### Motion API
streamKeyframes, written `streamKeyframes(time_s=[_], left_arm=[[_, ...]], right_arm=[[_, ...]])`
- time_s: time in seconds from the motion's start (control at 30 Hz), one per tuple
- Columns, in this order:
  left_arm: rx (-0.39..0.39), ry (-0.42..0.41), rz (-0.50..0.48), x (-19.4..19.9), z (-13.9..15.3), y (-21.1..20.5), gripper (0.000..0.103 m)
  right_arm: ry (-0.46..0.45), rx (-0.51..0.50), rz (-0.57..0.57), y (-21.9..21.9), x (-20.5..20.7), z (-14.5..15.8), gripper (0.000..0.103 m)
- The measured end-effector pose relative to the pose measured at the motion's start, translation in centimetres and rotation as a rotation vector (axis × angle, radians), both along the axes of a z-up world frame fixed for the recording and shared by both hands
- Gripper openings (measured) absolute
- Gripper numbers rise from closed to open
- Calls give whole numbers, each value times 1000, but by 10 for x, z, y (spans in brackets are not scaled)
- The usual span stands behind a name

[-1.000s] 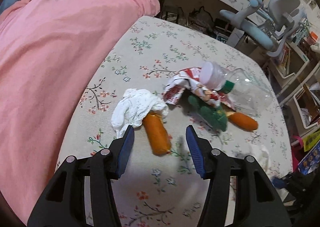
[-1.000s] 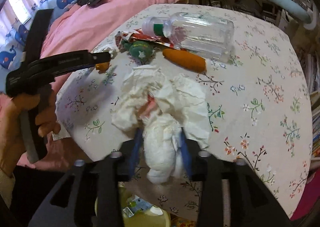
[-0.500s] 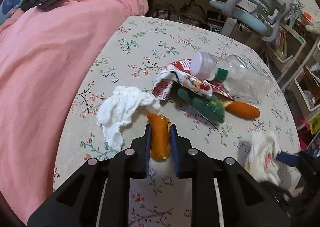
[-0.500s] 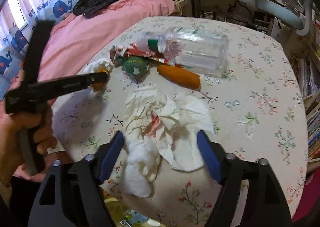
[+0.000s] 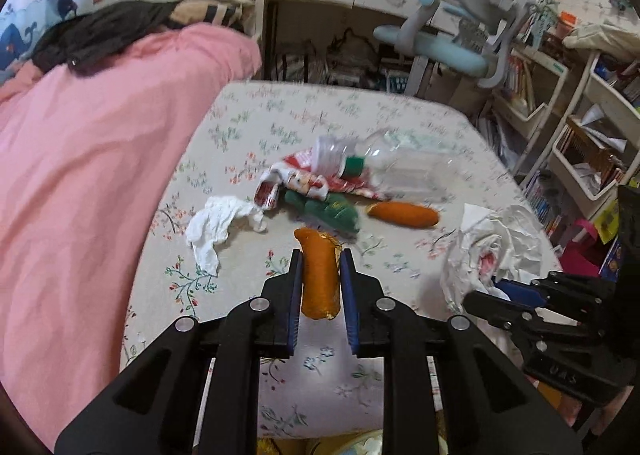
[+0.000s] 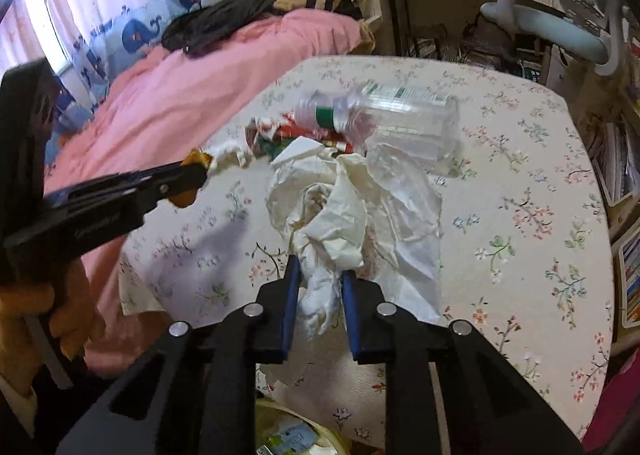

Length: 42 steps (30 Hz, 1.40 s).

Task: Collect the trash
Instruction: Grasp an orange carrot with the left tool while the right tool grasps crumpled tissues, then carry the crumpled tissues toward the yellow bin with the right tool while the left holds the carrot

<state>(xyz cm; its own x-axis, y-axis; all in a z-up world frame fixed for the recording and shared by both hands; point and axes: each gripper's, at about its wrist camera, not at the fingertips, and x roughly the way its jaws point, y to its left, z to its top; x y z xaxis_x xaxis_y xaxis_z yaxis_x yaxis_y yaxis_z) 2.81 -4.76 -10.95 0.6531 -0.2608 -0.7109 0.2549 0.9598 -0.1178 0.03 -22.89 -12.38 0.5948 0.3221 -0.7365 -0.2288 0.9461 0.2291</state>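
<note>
My left gripper is shut on an orange sausage-shaped piece and holds it above the floral tablecloth. My right gripper is shut on a large crumpled white tissue, lifted off the cloth; it also shows in the left wrist view. On the table lie a clear plastic bottle, a red-and-white wrapper, a green item, a second orange piece and a small white tissue.
A pink blanket covers the bed left of the table. A blue chair and drawers stand behind it. Shelves with books stand at the right. A bin with scraps shows below the table's near edge.
My left gripper closed on the orange piece and lifted it. My right gripper opened, then closed again on the big tissue and raised it. Both moved back toward the near edge.
</note>
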Motion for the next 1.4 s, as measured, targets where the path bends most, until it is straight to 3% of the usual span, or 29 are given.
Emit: streamKeyframes(time_s=[0.47,1.03,1.4], left_arm=[[-29,-123,62,-36,37,12,18],[75,-243,23,-46,57,-10,18],[94,-261,17,-48,59,-14,18]], right_arm=[[-74,47,-34,-6,-20,13,22],[-96,59,-30,-4,-17,15,23],[-95,58,-32,-5,-16,16,23]])
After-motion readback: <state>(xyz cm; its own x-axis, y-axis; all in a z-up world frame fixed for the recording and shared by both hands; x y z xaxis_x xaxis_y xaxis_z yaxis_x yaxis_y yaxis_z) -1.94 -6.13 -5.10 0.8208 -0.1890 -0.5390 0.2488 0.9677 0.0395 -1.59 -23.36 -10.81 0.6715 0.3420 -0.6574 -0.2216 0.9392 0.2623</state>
